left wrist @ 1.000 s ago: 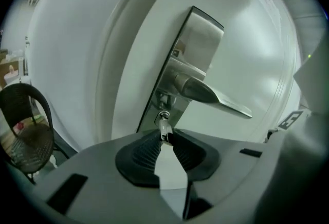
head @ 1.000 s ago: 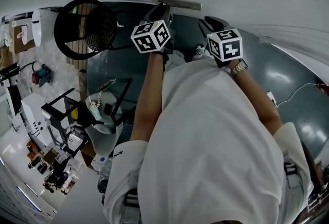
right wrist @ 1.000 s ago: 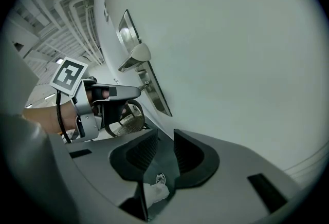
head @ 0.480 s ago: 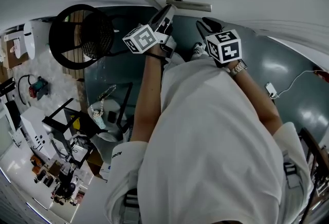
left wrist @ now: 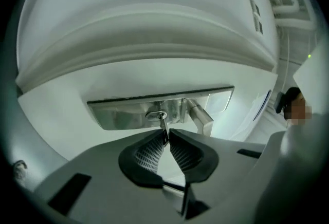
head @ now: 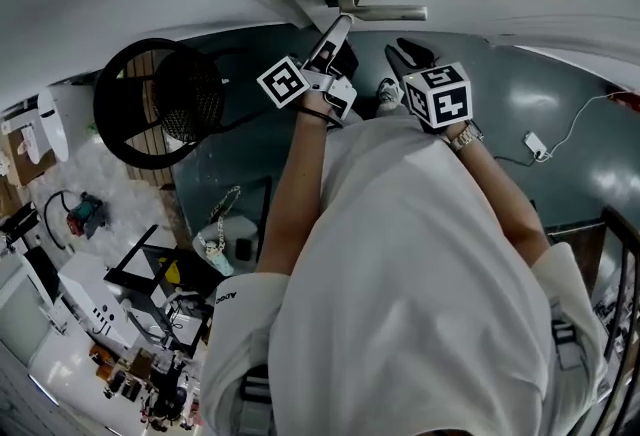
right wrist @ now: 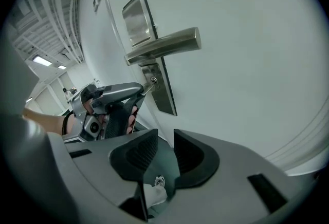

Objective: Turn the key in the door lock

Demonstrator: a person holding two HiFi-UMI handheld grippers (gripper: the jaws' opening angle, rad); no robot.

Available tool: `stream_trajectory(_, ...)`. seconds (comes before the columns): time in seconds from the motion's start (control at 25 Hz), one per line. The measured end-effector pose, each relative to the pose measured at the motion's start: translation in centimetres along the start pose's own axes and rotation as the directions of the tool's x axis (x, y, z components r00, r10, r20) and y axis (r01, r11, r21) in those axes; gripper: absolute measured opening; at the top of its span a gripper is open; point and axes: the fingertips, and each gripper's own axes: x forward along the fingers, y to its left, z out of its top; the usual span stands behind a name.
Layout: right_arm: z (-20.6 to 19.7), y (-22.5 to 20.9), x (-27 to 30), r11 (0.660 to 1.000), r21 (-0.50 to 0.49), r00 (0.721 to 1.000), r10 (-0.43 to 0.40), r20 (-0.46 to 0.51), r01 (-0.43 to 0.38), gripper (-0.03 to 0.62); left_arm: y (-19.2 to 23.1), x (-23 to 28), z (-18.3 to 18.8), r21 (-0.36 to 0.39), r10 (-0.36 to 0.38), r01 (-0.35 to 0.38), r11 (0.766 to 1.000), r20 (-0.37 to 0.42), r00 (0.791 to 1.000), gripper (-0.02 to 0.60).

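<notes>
One key point(left wrist: 164, 126) sits in the door lock point(left wrist: 156, 114), pinched by my left gripper point(left wrist: 167, 134), whose jaws have just been closing, while my right gripper point(right wrist: 165, 138) gapes empty; next, I judge, comes a firm wrist roll.

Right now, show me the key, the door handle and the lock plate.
key point(left wrist: 163, 124): left gripper view, shaft below the keyhole.
door handle point(right wrist: 167, 44): right gripper view, middle of the lever.
lock plate point(right wrist: 135, 18): right gripper view, bare upper part.

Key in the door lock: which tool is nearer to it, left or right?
Left. The left tool has just been closing its jaws and pinches the key at the lock; the right tool hangs back from the door, open and empty.
</notes>
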Motion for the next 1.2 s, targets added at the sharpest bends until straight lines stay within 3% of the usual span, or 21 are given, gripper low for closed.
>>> stream_trajectory(0.24,-0.7,-0.4,-0.6,0.997,0.055,0.998,-0.063,0.007,0.062,0.095,0.1,0.3,0.0,-0.094,-0.065,0.062,0.994,-0.035,0.997,0.04)
stream_trajectory(0.32,-0.8,-0.3,-0.6,0.996,0.06,0.998,-0.068,0.009,0.068,0.095,0.2,0.4,0.0,-0.089,-0.067,0.063,0.994,-0.048,0.997,0.041)
stream_trajectory(0.56,-0.9,-0.3,-1.0,0.997,0.06,0.998,-0.057,0.013,0.056,0.095,0.2,0.0,-0.2,0.024,0.015,-0.014,1.0,-0.048,0.999,0.043)
stream_trajectory(0.68,-0.7,-0.6,-1.3,0.998,0.046,0.999,-0.036,0.014,0.036,0.095,0.6,-0.7,0.1,0.089,0.091,-0.09,0.992,-0.008,0.996,0.115)
stream_trajectory(0.76,-0.6,-0.5,-1.2,0.999,0.032,1.0,-0.017,0.013,0.017,0.095,0.6,-1.2,0.1,0.193,0.133,-0.128,0.973,-0.016,0.991,0.129)
stream_trajectory(0.84,-0.8,-0.5,-1.1,1.0,0.016,1.0,0.005,0.007,-0.005,0.095,0.3,-1.6,0.1,0.303,0.181,-0.169,0.938,-0.013,0.983,0.132)
stream_trajectory(0.92,-1.0,-0.5,-1.2,0.999,-0.002,0.999,0.032,0.002,-0.032,0.096,-0.1,-2.1,0.3,0.414,0.256,-0.246,0.876,0.033,0.966,0.132)
stream_trajectory(1.0,-1.2,-0.4,-1.3,0.998,-0.02,0.998,0.06,-0.002,-0.06,0.095,-0.7,-2.6,0.5,0.546,0.343,-0.339,0.766,0.098,0.934,0.132)
stream_trajectory(1.08,-1.5,-0.4,-1.5,0.995,-0.04,0.996,0.087,-0.004,-0.087,0.095,-1.5,-2.8,0.3,0.689,0.423,-0.397,0.606,0.144,0.895,0.132)
stream_trajectory(1.2,-2.0,-0.5,-1.8,0.991,-0.064,0.993,0.118,-0.005,-0.118,0.095,-2.2,-2.4,-0.4,0.861,0.527,-0.402,0.313,0.195,0.827,0.132)
